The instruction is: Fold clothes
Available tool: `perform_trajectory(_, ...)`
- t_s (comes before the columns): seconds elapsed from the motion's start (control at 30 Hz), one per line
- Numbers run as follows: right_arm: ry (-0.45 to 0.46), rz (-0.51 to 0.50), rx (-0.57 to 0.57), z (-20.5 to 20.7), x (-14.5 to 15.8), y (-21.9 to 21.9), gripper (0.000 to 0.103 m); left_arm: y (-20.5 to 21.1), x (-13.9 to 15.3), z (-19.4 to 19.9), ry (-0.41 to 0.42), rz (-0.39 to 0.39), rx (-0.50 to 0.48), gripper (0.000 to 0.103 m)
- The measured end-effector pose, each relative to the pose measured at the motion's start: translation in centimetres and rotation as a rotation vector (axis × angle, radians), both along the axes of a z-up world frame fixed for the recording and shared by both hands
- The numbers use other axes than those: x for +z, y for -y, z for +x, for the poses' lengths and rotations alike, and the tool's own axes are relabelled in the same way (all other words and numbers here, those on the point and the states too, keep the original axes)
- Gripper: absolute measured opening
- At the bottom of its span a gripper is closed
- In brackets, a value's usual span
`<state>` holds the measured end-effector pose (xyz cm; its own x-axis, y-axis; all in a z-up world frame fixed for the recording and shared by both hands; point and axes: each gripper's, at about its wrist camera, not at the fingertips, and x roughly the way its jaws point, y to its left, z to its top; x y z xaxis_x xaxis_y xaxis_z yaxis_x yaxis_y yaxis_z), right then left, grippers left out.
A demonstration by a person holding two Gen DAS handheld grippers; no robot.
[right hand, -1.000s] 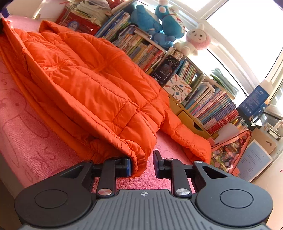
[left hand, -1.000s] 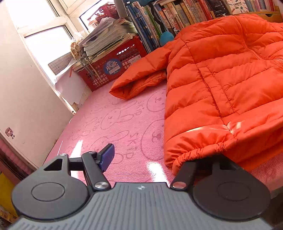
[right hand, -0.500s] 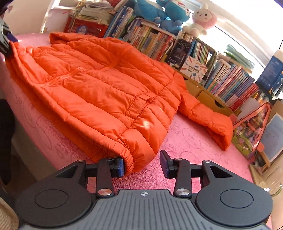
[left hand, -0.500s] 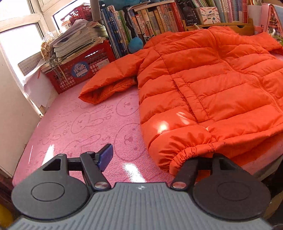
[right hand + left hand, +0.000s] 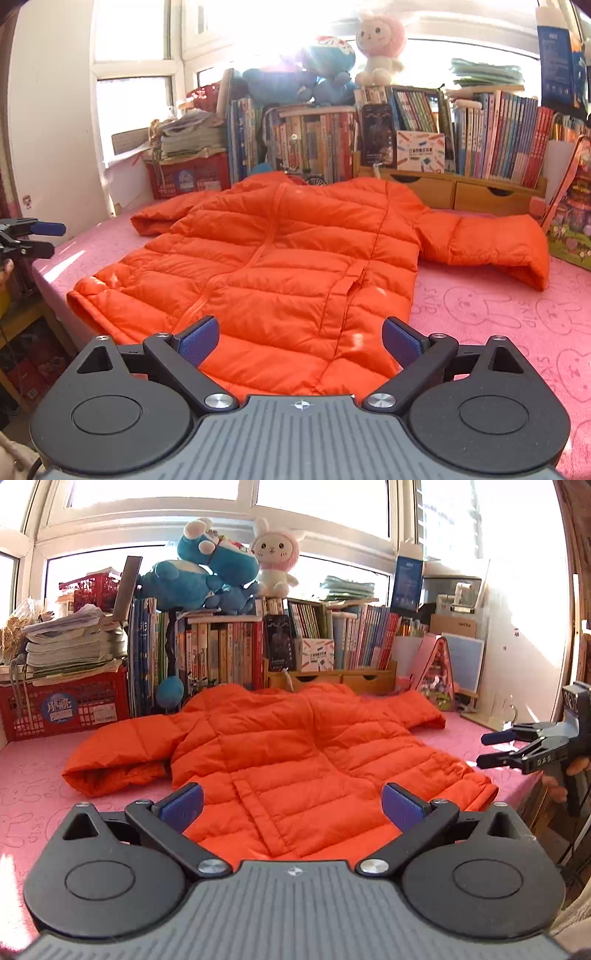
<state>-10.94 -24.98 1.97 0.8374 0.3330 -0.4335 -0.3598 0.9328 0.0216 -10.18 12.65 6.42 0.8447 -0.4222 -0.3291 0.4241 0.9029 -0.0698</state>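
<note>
Jacket (image 5: 288, 760) flat, both hand-held grippers raised, spread

Glossy quilted jacket (image 5: 288, 760) on matt terry cover (image 5: 498, 306).

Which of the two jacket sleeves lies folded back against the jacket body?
The sleeve nearest the red crate: it bends back beside the body. The other sleeve stretches straight outward.

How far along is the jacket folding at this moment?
Done: the orange jacket lies spread flat on the pink mat, both sleeves out. In hand: nothing; the left tongs and right tongs have just been opening, empty. Left: every fold.
</note>
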Motion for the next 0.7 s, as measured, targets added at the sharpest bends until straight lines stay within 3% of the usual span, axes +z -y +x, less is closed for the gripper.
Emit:
perform_trajectory(0.03, 0.046, -0.025, -0.034, 0.7, -0.4, -1.3, 0.096, 0.9, 0.4, 0.6, 0.025, -0.023, 0.026, 0.103)
perform_trajectory(0.1, 0.114, -0.091, -0.104, 2.4, -1.4, -4.2, 0.097, 4.1, 0.2, 2.2, 0.066, 0.037, 0.162, 0.103)
perform_trajectory(0.23, 0.156, -0.181, -0.115, 4.1, -3.5, -8.3, 0.097, 9.9, -3.1, 5.8, 0.111, 0.264, 0.407, 0.103)
perform_trajectory(0.37, 0.165, -0.27, -0.085, 4.9, -5.5, -11.5, 0.097, 12.8, -8.4, 7.9, 0.062, 0.512, 0.423, 0.101)
perform_trajectory(0.47, 0.152, -0.382, -0.088, 4.9, -7.5, -12.7, 0.098, 12.4, -10.8, 8.2, 0.02, 0.545, 0.424, 0.1)
perform_trajectory(0.7, 0.16, -0.404, -0.16, 4.6, -8.4, -10.5, 0.102, 10.1, -11.5, 7.8, 0.042, 0.596, 0.479, 0.1)
